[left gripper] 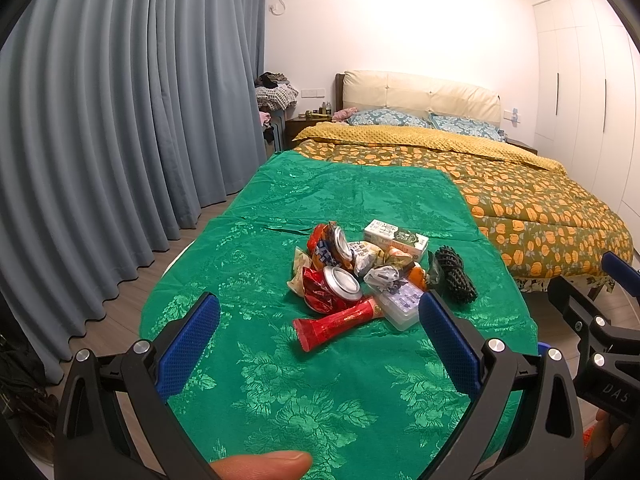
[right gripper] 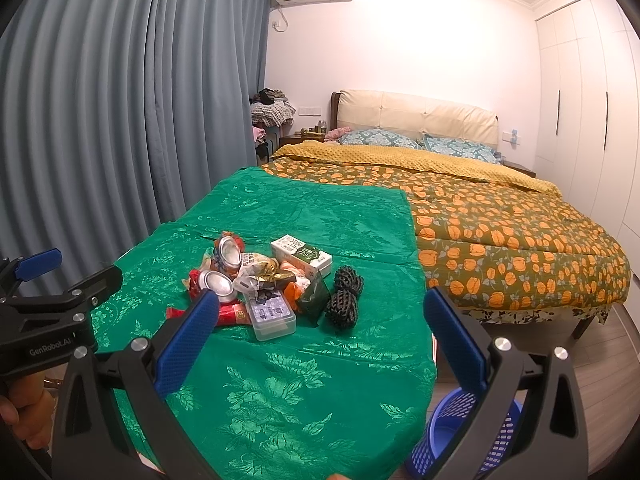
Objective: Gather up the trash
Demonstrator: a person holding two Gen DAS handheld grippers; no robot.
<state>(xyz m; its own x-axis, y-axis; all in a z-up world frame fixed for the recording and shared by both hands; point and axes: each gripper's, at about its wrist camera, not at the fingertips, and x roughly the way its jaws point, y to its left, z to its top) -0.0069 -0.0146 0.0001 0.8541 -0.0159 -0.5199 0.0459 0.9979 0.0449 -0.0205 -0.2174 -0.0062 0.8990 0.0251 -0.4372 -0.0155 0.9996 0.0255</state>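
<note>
Evidently, nothing is held: the left gripper (left gripper: 318, 320) and right gripper (right gripper: 316, 322) are both spread wide, empty, and poised short of the trash (left gripper: 362, 270). That trash, cans, wrappers and a carton, is heaped mid-table on the green cloth (right gripper: 304, 392), within reach. A blue basket (right gripper: 460, 440) is set by the table's right edge, presumably to receive it.

On the desk (left gripper: 280, 380) lie two crushed cans (left gripper: 340, 284) (left gripper: 334, 246), one milk carton (left gripper: 396, 238), one red tube (left gripper: 340, 322), one clear plastic box (right gripper: 274, 316), one black mesh bundle (left gripper: 456, 274) and several crumpled wrappers (left gripper: 382, 274); one blue basket (right gripper: 460, 436) stands below.
</note>
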